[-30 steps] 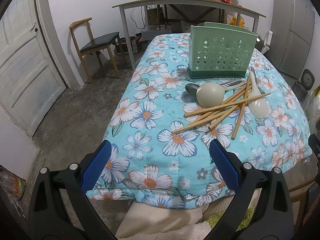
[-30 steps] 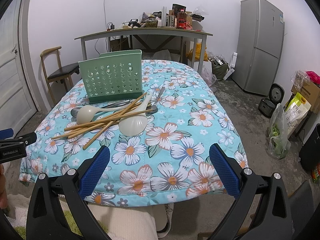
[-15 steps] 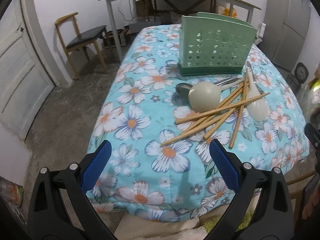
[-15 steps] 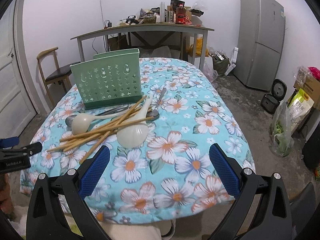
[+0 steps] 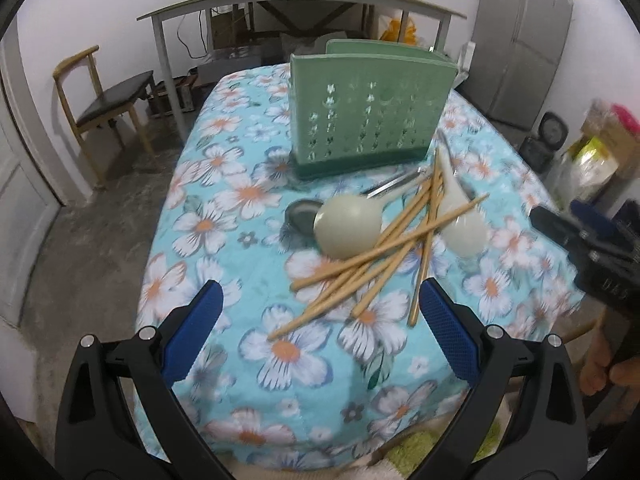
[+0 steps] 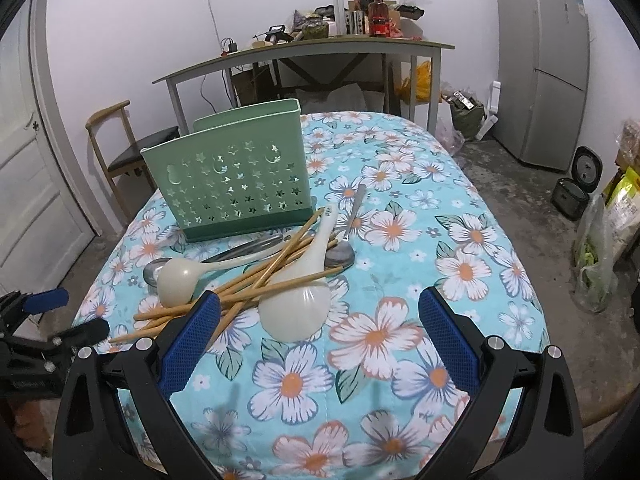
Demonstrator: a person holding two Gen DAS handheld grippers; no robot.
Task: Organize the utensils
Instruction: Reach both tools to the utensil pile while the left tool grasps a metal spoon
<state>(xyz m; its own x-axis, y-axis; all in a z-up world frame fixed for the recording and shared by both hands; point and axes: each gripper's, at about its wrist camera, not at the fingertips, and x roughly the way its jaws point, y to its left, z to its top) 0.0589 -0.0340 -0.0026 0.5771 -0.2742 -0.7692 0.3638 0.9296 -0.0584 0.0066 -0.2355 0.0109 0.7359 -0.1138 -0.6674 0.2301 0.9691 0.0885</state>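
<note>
Left gripper (image 5: 318, 316): jaws spread wide, nothing between the blue pads; hovering over the near edge of the floral tablecloth (image 5: 280, 352), chopstick ends just ahead of it.
Right gripper (image 6: 318, 320): likewise spread and empty; its left pad (image 6: 188, 344) overlaps the near chopstick ends in view — contact cannot be told.
Step in hand: approach, judged; no utensil is gripped or sorted yet.
Chopsticks (image 6: 248, 284): loose crossed bundle of wooden sticks, lying over the spoons.
Rice paddle (image 6: 298, 308): pale, bowl toward the camera, handle (image 6: 326, 220) running back under the sticks.
Ladle (image 6: 176, 280): pale, left of the paddle, partly over a metal spoon (image 6: 152, 270).
Second metal spoon (image 6: 342, 254): right of the pile, handle pointing away.
Next move, judged: pick one stick from the top of the pile — a low, narrow pinch, or neighbours will drag along.
Green holder (image 6: 230, 184): perforated caddy standing upright just behind the pile; inside is hidden from both views, nothing pokes above the rim.
</note>
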